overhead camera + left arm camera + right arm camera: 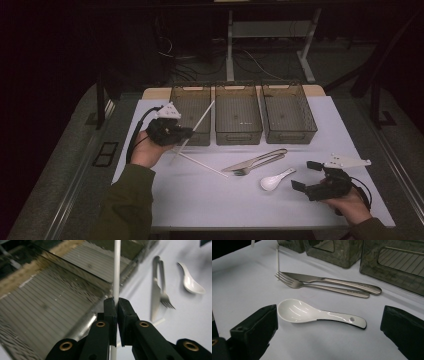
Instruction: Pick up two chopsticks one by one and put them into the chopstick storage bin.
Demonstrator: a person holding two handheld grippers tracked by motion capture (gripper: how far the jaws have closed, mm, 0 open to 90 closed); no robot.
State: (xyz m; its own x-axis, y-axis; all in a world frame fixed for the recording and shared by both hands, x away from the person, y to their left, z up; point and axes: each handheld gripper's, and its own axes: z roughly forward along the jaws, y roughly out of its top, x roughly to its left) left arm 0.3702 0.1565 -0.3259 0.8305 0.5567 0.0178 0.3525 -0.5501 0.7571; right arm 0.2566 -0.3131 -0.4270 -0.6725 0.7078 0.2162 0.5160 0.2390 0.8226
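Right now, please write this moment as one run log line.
left gripper: shut on white chopstick, above left bin | right gripper: open, near white spoon | second chopstick: on table

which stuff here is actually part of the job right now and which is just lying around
In the job:
- left claw, shut on a white chopstick
- left bin, which that chopstick reaches over

Lying about:
- second white chopstick on the table
- knife and fork
- white spoon, in front of the open right claw
- middle bin, right bin
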